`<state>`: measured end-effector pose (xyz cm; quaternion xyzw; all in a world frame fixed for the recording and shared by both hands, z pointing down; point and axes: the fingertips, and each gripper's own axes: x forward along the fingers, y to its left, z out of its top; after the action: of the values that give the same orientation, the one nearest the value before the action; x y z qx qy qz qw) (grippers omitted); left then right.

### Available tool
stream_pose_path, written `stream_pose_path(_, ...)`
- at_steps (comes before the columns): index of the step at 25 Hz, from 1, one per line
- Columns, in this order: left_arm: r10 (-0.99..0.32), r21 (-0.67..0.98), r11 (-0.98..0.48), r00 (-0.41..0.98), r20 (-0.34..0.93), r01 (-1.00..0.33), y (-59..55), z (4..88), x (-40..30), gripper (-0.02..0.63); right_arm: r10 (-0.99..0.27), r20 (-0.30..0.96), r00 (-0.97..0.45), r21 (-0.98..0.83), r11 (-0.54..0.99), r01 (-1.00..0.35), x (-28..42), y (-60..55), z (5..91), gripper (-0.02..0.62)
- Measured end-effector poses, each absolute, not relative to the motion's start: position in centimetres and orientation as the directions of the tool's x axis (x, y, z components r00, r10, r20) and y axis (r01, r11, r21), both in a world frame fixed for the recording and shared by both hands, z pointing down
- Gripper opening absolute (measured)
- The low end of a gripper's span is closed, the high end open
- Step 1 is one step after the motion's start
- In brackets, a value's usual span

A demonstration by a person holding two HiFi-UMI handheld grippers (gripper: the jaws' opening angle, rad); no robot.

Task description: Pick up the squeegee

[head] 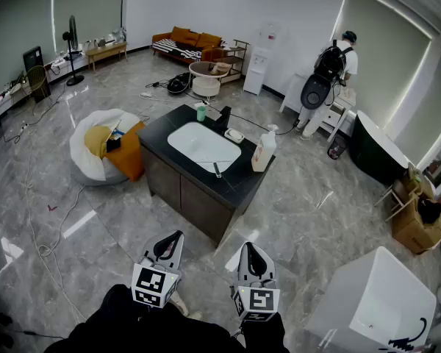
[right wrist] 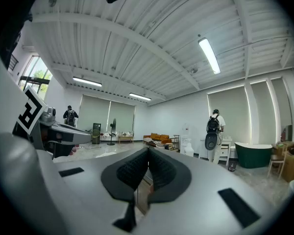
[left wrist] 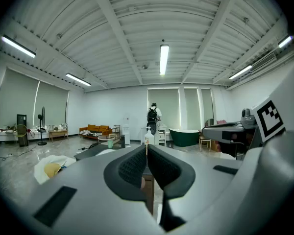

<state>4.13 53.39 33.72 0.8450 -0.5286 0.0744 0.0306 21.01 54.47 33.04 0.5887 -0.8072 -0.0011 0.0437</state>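
In the head view a black counter [head: 239, 186] with a white sink [head: 202, 145] stands mid-room. The squeegee [head: 217, 170], small with a dark handle, lies on the counter at the sink's near rim. My left gripper [head: 175, 235] and right gripper [head: 248, 247] hang side by side at the bottom of that view, over the floor and well short of the counter. Both are shut with nothing between the jaws. In the left gripper view the left gripper [left wrist: 146, 148] points toward the counter. The right gripper [right wrist: 148, 153] looks level across the room in its own view.
On the counter stand a green cup [head: 201, 112], a soap dish [head: 234, 135] and a white pump bottle [head: 263, 151]. A beanbag [head: 95, 142] and orange box [head: 130, 155] sit left of it. A person [head: 329, 76] stands far right. A white tub [head: 375, 300] is near right.
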Motion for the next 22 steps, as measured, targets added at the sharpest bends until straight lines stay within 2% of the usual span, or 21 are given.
stream_pose_path(22,-0.907,-0.022,-0.398,0.389,0.164,-0.917,52.4,34.0,4.0,0.028,-0.933,0.095,-0.346,0.049,0.352,-0.935,20.4,52.9,34.0,0.017)
